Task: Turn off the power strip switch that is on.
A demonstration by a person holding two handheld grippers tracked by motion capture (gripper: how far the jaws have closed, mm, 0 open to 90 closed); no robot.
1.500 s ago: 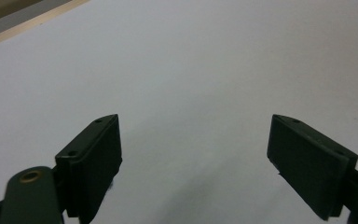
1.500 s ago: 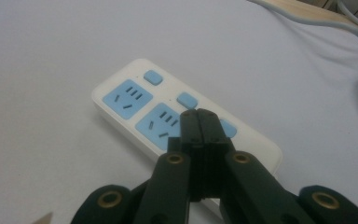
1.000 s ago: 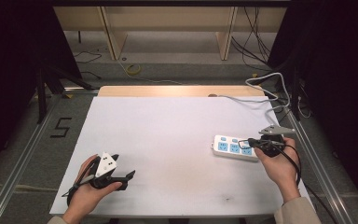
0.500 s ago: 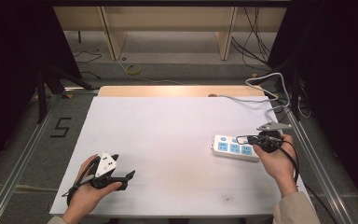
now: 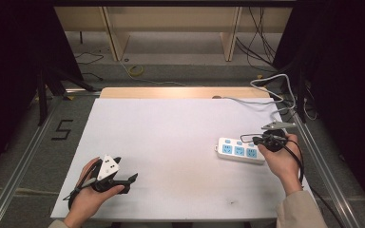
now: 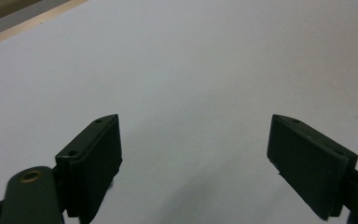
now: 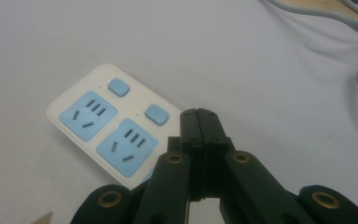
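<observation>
We're over the white table point(image 5: 180, 142), and the power strip point(image 5: 238, 151) lies at its right side. Our right gripper point(image 7: 200, 116) hovers right above the strip's near end, jaws pressed together on nothing. Our left gripper point(image 5: 123, 180) sits well apart from it, jaws spread wide, empty.

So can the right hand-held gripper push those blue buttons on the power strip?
Probably yes: the right hand-held gripper hovers shut just above the power strip, beside its blue buttons, with nothing between them.
</observation>
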